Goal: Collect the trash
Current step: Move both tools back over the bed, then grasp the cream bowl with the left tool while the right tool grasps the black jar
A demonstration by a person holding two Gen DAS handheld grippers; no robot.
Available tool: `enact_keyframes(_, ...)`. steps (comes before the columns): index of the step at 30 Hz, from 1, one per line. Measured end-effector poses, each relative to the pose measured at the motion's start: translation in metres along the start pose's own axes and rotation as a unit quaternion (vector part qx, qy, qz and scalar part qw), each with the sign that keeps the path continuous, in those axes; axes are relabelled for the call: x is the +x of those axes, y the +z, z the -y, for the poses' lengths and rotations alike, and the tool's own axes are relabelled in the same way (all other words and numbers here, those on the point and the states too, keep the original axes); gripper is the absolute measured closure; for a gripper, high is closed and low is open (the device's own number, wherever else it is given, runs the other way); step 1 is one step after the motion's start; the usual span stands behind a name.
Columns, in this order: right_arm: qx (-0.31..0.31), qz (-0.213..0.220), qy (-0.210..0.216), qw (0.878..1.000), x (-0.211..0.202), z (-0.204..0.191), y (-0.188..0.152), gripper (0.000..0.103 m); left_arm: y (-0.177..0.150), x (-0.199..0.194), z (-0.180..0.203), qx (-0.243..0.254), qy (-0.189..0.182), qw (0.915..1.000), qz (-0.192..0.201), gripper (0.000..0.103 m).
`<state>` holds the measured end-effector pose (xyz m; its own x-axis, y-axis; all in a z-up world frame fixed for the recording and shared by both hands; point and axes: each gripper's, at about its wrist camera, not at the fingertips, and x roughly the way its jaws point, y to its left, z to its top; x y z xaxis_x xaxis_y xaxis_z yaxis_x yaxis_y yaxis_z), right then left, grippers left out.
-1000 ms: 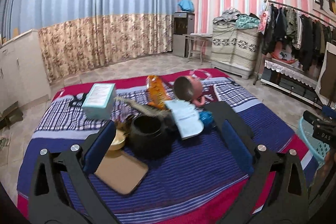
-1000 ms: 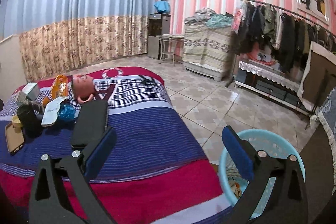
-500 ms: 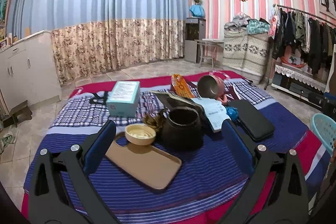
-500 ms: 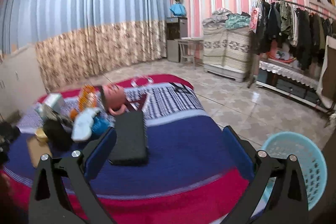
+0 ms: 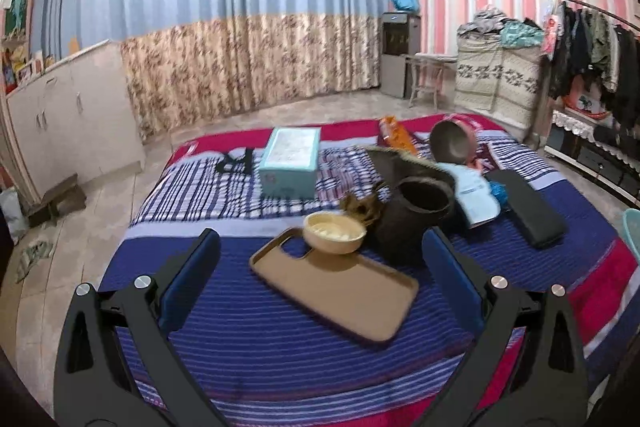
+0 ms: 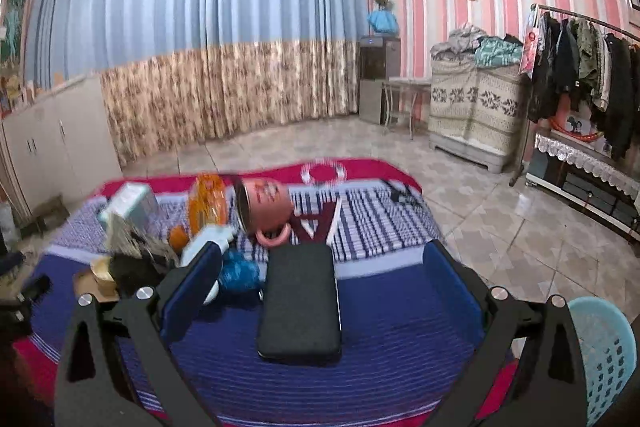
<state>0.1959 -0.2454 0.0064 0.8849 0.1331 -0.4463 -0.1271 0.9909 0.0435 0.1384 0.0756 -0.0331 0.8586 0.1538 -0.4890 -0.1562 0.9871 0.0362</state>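
left gripper point(image 5: 320, 259): fingers spread wide with nothing between them, hanging above the near edge of the bed; a neutral spot for choosing a target, by my reading.
right gripper point(image 6: 322, 269): spread just as wide and empty, hovering over the black case and facing the same heap from the other side.
bed point(image 5: 280, 339): low, under a striped blue and red cover, and everything to be sorted lies on it.
likely trash: the orange wrapper point(image 5: 394, 135), the blue crumpled wrapper point(image 6: 239, 271) just left of the case, and the white packet point(image 5: 476, 197) leaning on the dark pot look the most like litter; they sit bunched at the middle of the heap.
basket point(image 6: 604, 355): pale blue plastic, on the floor off the bed's right corner, close to the right gripper, so that hand seems best placed for drop-offs.
probably keepers: tan tray point(image 5: 336, 285) with the small cream bowl point(image 5: 334, 231) on its far end, dark pot point(image 5: 416, 219), teal box point(image 5: 290, 163), pink mug point(image 6: 262, 209) tipped on its side, black case point(image 6: 300, 303).
next move, as a guess: the blue crumpled wrapper is nearest the right gripper's left finger, so a short reach left would get it.
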Motion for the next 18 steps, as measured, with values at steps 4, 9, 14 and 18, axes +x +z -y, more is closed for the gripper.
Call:
enact_keyframes(4, -0.028, -0.026, -0.015, 0.999, 0.016, -0.011, -0.015, 0.005, -0.005, 0.023, -0.010, -0.018, -0.006, 0.9996, -0.020, 0.006)
enact_keyframes(9, -0.027, -0.056, -0.028, 0.998, 0.030, -0.014, -0.029, 0.005, -0.002, 0.059, -0.013, -0.023, -0.022, 0.9984, -0.047, 0.006)
enact_keyframes(14, -0.039, -0.066, -0.021, 0.997, 0.036, -0.025, -0.034, 0.005, 0.002, 0.081, 0.001, 0.019, -0.001, 0.9982, -0.057, 0.006)
enact_keyframes(18, -0.059, -0.075, 0.002, 0.995, 0.042, -0.046, -0.039, 0.005, 0.004, 0.100, 0.005, 0.027, -0.032, 0.9955, -0.085, 0.011)
